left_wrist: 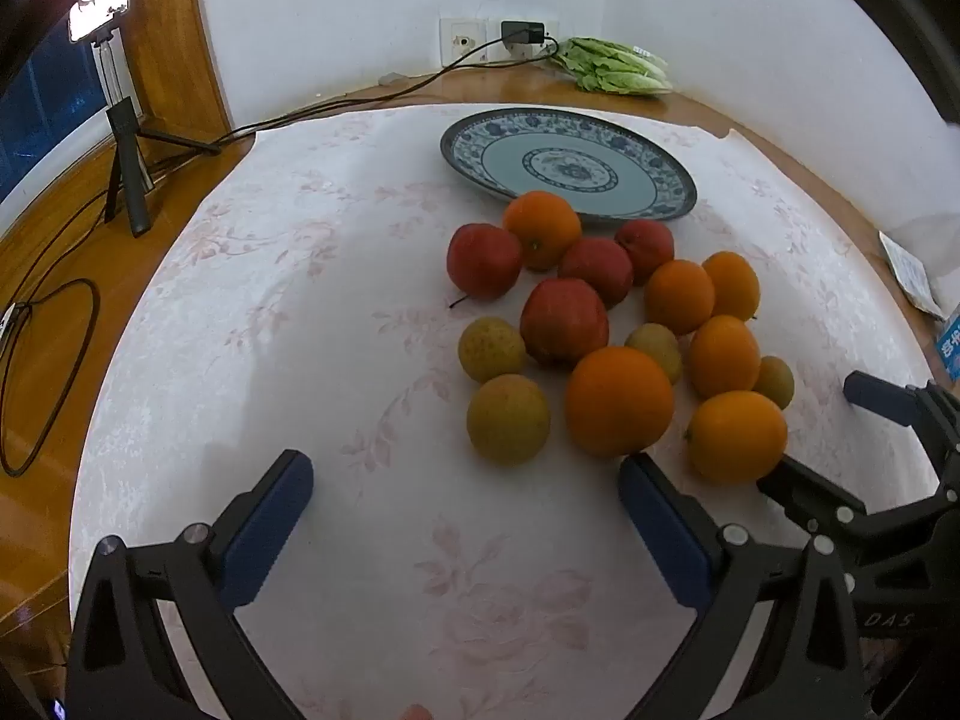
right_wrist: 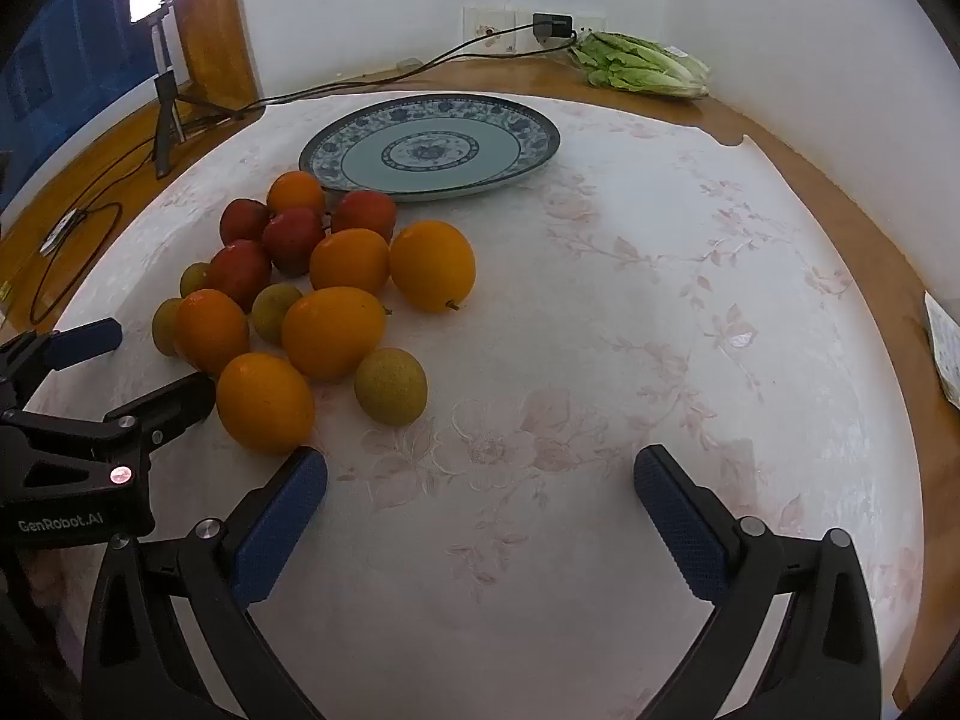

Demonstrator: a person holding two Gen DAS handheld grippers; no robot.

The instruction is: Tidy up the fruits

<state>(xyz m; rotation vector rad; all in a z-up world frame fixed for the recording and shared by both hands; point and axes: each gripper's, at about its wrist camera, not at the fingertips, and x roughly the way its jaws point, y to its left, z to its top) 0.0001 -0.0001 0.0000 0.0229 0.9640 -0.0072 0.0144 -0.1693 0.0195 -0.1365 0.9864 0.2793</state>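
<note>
Wooden worktop point(left_wrist: 54, 324) against a white wall, draped with a pale floral cloth point(left_wrist: 300, 360) over most of its top; bare wood showing at the left and far edges.

Blue-and-white patterned plate point(left_wrist: 672, 192) toward the far side of the cloth, nothing on it (same plate in the right wrist view point(right_wrist: 534, 150)).

Fruit cluster just in front of the plate, all resting on the cloth, pieces mostly touching; farthest orange point(left_wrist: 542, 227) overlapping the plate's near rim in view.

Within the cluster, by size: big orange point(left_wrist: 618, 401) at the near edge; another orange point(left_wrist: 737, 437) to its right, closest to the right hand-held gripper; red apple point(left_wrist: 564, 320) in the middle, more red apples behind it, one at the left point(left_wrist: 483, 260); small yellow-green fruits (kind not clear) on the near-left side point(left_wrist: 507, 418) and tucked between the oranges.

Left hand-held gripper point(left_wrist: 465, 510) low over the cloth, blue-padded fingers spread wide, nothing between them; right pad just beside the big orange, contact not clear.

Right hand-held gripper point(right_wrist: 480, 498) likewise spread wide, holding nothing, over bare cloth right of the cluster; left pad just beside the nearest orange point(right_wrist: 264, 402).

Bunch of leafy greens point(left_wrist: 612, 67) on the bare wood by the far wall; small tripod point(left_wrist: 129, 168) with a lit phone at far left; black cable point(left_wrist: 336, 105) from a wall plug trailing across the wood.
</note>
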